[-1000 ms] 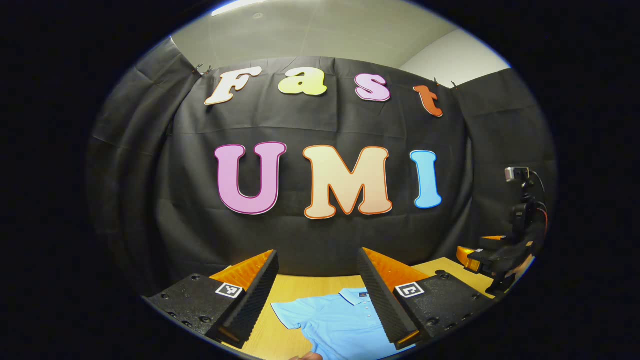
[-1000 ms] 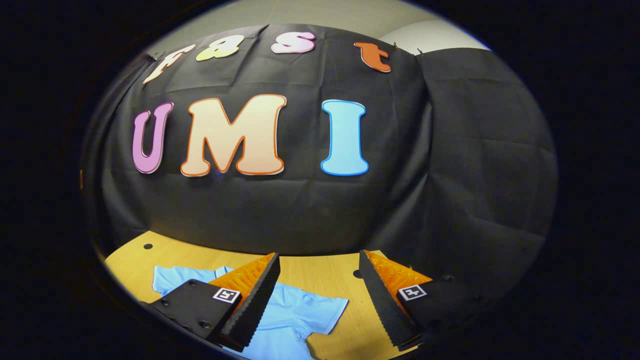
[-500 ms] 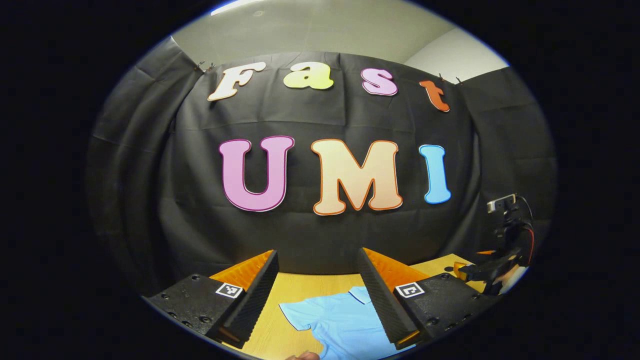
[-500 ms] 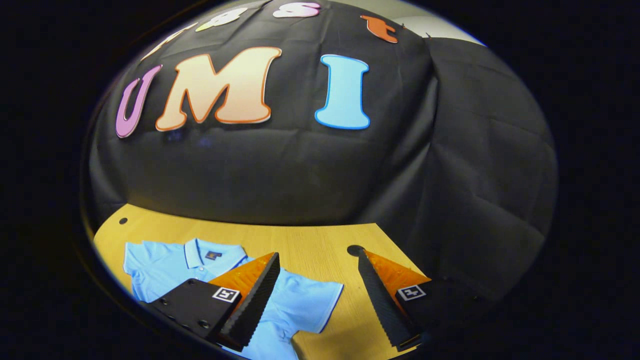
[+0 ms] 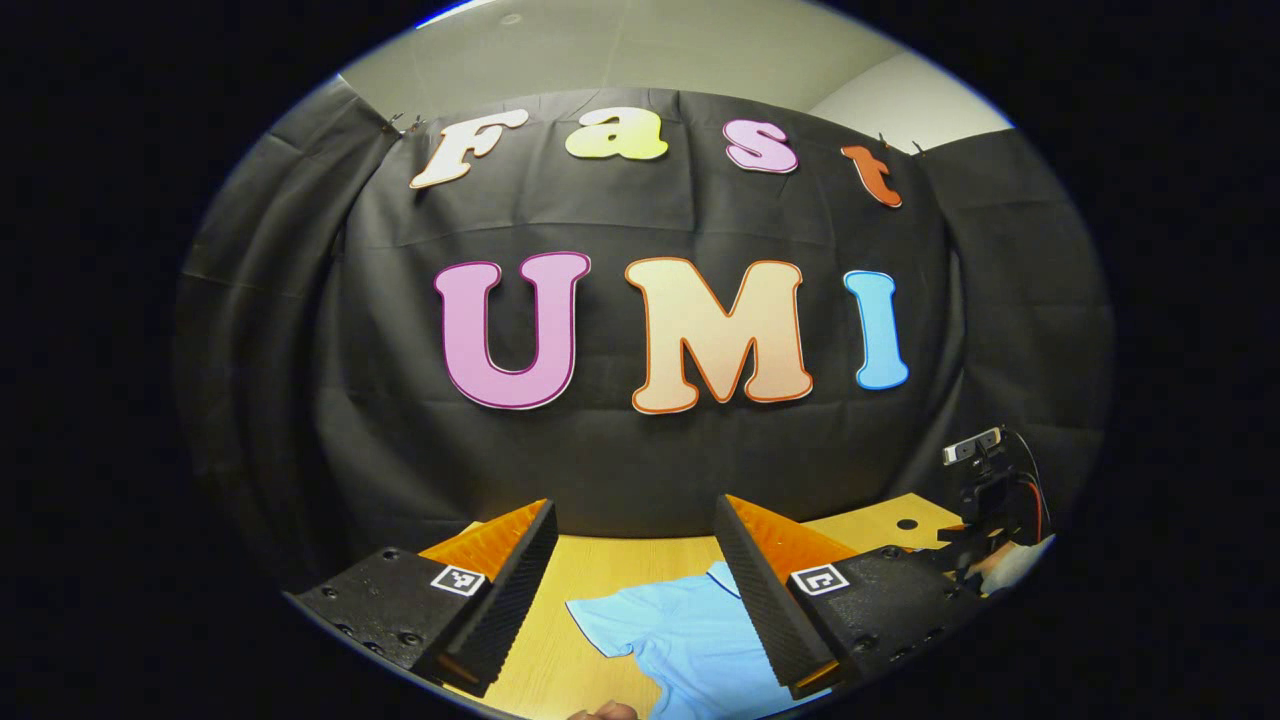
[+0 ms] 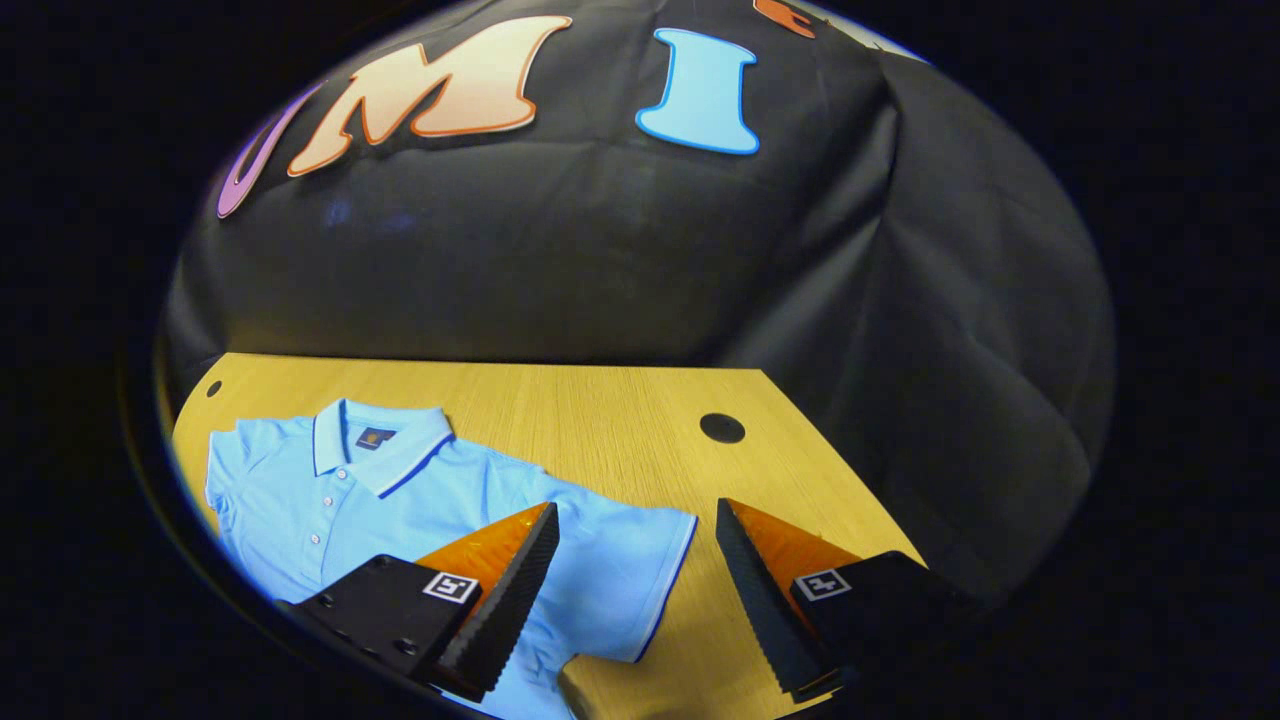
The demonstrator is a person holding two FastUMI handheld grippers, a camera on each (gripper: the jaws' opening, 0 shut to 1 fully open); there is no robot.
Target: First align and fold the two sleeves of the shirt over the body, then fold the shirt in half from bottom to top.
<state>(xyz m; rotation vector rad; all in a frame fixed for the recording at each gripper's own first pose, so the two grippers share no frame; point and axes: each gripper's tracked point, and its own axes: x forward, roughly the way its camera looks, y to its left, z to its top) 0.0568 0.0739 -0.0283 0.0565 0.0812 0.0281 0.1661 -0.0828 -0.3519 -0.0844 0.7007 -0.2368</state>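
Observation:
A light blue polo shirt (image 6: 400, 500) lies spread flat on the wooden table (image 6: 600, 410), collar toward the wall. One short sleeve (image 6: 630, 570) reaches out between my right gripper's fingers. The right gripper (image 6: 636, 515) is open and hovers above that sleeve, apart from it. In the left gripper view the shirt (image 5: 680, 635) lies below and between the fingers of my left gripper (image 5: 634, 510), which is open and holds nothing. The right gripper (image 5: 985, 520) also shows far off at the right edge of that view, over the table.
The table has round holes (image 6: 722, 428) near its far corners. Black cloth walls close the booth behind and to the right. A person's fingertip (image 5: 600, 712) shows at the bottom of the left gripper view.
The right gripper has tipped down toward the table, bringing the collar and far more of the shirt into its view. The left gripper has barely shifted; both stay open.

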